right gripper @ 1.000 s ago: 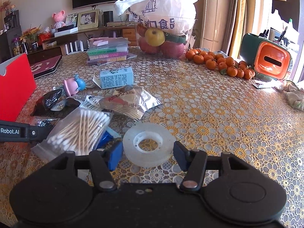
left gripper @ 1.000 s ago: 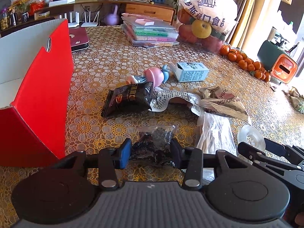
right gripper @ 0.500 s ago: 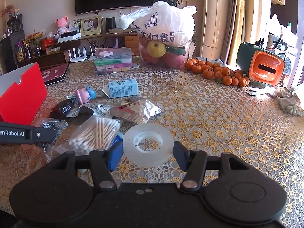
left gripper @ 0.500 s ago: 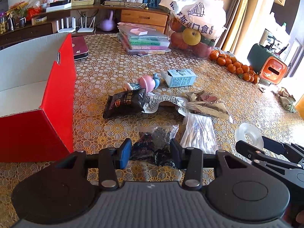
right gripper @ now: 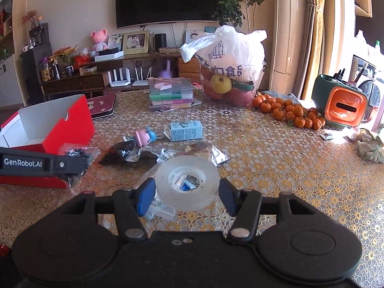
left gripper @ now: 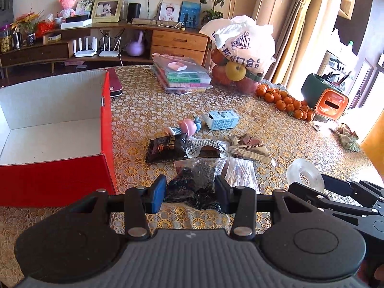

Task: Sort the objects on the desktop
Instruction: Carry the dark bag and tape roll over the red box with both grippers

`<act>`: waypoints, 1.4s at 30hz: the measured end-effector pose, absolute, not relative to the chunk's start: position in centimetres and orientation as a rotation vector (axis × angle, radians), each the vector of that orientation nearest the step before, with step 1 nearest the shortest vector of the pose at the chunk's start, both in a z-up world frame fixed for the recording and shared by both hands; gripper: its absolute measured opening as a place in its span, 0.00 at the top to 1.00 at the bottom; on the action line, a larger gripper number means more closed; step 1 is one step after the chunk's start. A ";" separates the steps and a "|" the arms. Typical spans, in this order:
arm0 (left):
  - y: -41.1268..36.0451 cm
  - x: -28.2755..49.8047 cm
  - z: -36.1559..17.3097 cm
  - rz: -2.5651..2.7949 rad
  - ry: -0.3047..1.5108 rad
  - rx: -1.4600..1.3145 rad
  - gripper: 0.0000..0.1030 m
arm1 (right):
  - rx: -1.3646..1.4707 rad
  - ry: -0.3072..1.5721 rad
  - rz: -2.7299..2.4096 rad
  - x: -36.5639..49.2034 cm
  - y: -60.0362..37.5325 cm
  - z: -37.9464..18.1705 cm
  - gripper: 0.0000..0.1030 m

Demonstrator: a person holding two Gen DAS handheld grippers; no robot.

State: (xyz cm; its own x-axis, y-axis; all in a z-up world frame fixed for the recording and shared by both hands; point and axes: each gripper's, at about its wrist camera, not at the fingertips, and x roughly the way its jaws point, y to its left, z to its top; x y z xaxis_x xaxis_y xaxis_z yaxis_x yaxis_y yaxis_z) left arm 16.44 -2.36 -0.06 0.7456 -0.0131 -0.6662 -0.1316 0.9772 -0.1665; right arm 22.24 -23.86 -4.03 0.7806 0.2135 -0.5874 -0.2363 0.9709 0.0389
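Gripping a translucent tape roll [right gripper: 187, 183] in right gripper [right gripper: 186, 195], left gripper [left gripper: 190, 193] clamping crinkled dark-filled bag [left gripper: 196, 177]

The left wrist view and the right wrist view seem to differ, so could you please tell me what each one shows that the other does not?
Only the left wrist view shows the white floor inside the red box and the bag of cotton swabs in plain sight.

Only the right wrist view shows the left tool's side, gripping the clear bag of dark bits, lifted beside the box.

Both show the tape roll between the right tool's fingers, the blue carton and the oranges.
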 end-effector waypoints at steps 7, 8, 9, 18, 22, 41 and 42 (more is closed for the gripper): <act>-0.9 14.3 2.2 0.078 0.697 -0.194 0.58 | -0.062 0.601 0.302 21.0 -21.9 -1.7 0.44; -0.7 14.0 2.5 0.079 0.692 -0.191 0.58 | -0.062 0.600 0.313 20.9 -21.6 -1.4 0.44; -0.4 13.8 2.8 0.080 0.688 -0.187 0.58 | -0.063 0.598 0.322 20.7 -21.4 -1.0 0.44; 2.8 11.6 5.5 0.109 0.641 -0.173 0.58 | -0.087 0.584 0.418 20.1 -17.7 1.9 0.44; 4.4 10.7 6.3 0.134 0.628 -0.166 0.58 | -0.114 0.570 0.454 19.9 -15.7 2.8 0.44; 13.3 9.3 7.7 0.241 0.623 -0.159 0.58 | -0.242 0.546 0.589 21.4 -6.2 4.5 0.44; 13.7 9.4 7.7 0.245 0.623 -0.158 0.58 | -0.246 0.546 0.594 21.5 -5.8 4.5 0.44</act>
